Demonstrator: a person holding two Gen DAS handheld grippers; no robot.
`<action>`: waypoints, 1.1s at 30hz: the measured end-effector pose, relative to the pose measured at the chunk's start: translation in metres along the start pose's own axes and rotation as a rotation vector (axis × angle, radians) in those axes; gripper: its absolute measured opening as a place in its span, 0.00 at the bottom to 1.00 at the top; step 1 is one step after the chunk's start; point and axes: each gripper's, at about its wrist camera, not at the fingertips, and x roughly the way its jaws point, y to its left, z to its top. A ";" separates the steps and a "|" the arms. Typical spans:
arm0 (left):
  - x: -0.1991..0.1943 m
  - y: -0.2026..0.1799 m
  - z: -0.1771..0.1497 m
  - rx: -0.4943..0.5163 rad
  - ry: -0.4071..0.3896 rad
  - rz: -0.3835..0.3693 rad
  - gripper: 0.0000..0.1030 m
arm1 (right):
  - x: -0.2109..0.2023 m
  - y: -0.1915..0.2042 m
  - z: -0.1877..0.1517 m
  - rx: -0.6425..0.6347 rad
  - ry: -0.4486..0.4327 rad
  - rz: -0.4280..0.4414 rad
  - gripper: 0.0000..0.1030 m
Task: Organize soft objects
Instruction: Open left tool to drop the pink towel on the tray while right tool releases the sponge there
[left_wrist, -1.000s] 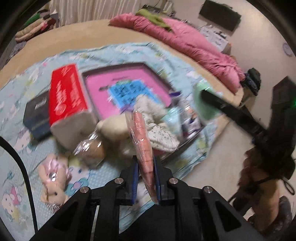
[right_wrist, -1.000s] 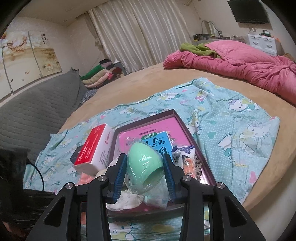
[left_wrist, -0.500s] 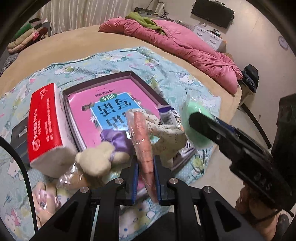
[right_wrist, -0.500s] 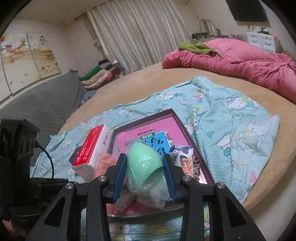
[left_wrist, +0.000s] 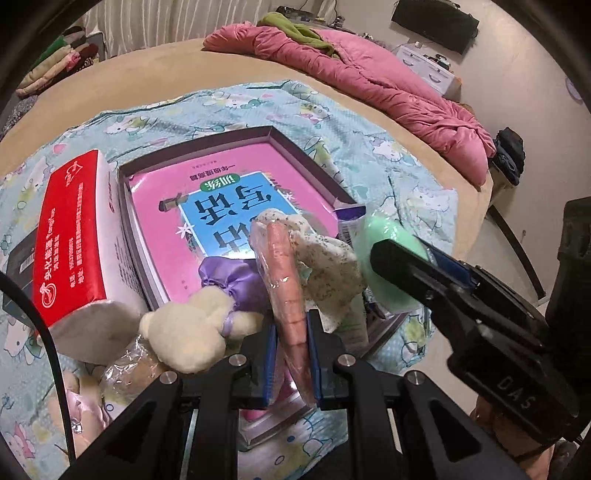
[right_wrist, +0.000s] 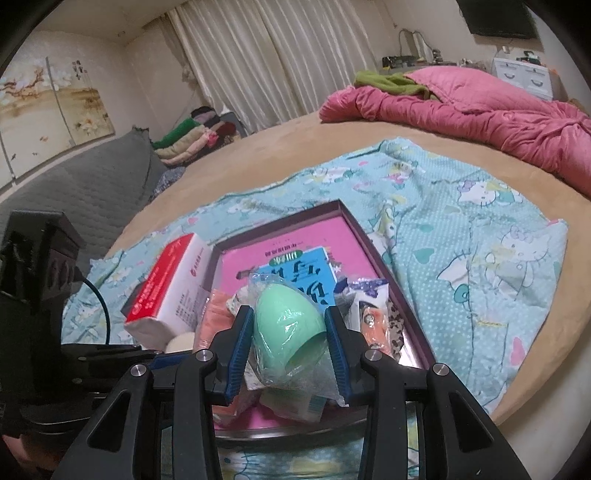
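Soft objects are gripped in both tools above the near end of a shallow dark purple tray (left_wrist: 310, 162). An orange, flat, plastic-wrapped sponge (left_wrist: 284, 291) stands on edge, clamped between the blue pads of the left gripper (left_wrist: 290, 360). A mint-green egg-shaped sponge in clear wrap (right_wrist: 288, 325) is clenched between the blue pads of the right gripper (right_wrist: 290, 349), its pointed end facing away from the camera.

A pink book with a blue title panel (left_wrist: 221, 206) lies flat in the tray. At the near end of the tray rest a cream plush toy with a purple satin bow (left_wrist: 195, 332), a speckled white fabric item (left_wrist: 325, 262) and several small printed packets (right_wrist: 369, 306).

A red-and-white tissue pack (left_wrist: 70, 243) lies just beside the left wall of the tray, with a dark box (left_wrist: 18, 262) behind it. All of it sits on a light blue cartoon-print cloth (right_wrist: 461, 236) spread over a tan bed (right_wrist: 295, 144). A crumpled pink quilt (right_wrist: 480, 110) lies well apart at the far side.
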 end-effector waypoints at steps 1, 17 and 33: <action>0.001 0.001 0.000 -0.002 0.002 0.003 0.15 | 0.004 0.000 -0.002 -0.002 0.011 -0.001 0.40; 0.008 0.016 -0.008 -0.017 0.009 -0.017 0.15 | 0.034 0.003 -0.005 -0.028 0.059 -0.011 0.40; 0.006 0.019 -0.019 -0.042 -0.015 -0.069 0.23 | 0.035 0.004 -0.003 -0.025 0.037 0.012 0.49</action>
